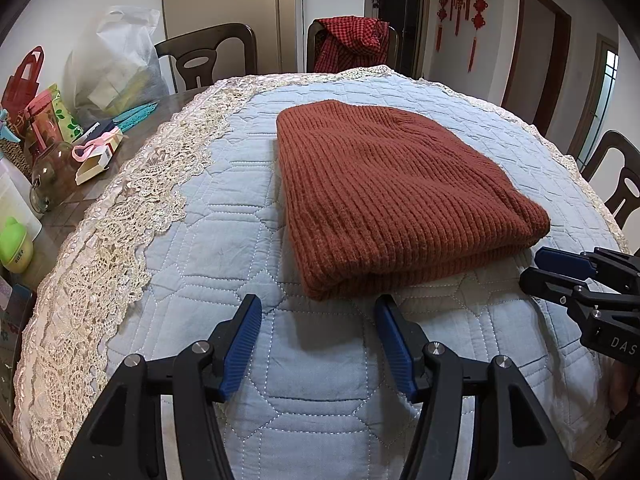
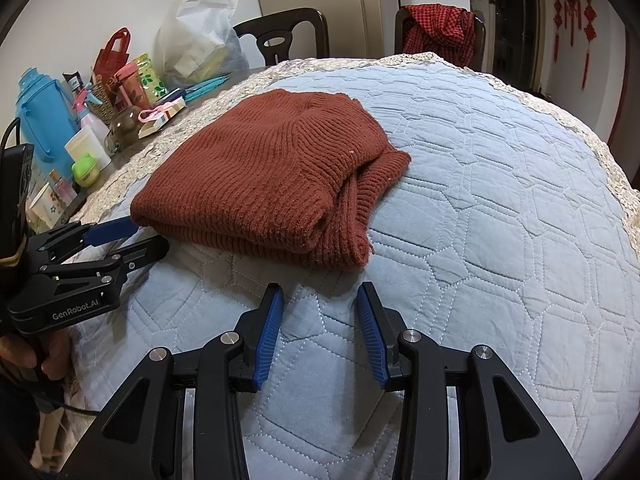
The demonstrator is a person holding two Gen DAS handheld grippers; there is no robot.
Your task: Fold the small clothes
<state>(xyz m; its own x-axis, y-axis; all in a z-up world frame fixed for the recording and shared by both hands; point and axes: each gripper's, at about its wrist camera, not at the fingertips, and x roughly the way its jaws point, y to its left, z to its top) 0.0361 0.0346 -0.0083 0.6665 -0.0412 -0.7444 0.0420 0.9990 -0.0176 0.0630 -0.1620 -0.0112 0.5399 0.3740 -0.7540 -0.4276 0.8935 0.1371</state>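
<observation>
Rust knit sweater [image 1: 396,196] folded on quilted surface [image 1: 224,248]; left gripper [image 1: 318,308] jaws apart, just short of it; right gripper [image 1: 538,266] beside.

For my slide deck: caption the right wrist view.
Folded rust knit sweater on a blue quilted cover, both open hand-held grippers, right and left, near it.

Folded sweater [image 1: 396,196] on quilt [image 1: 224,240]
</observation>
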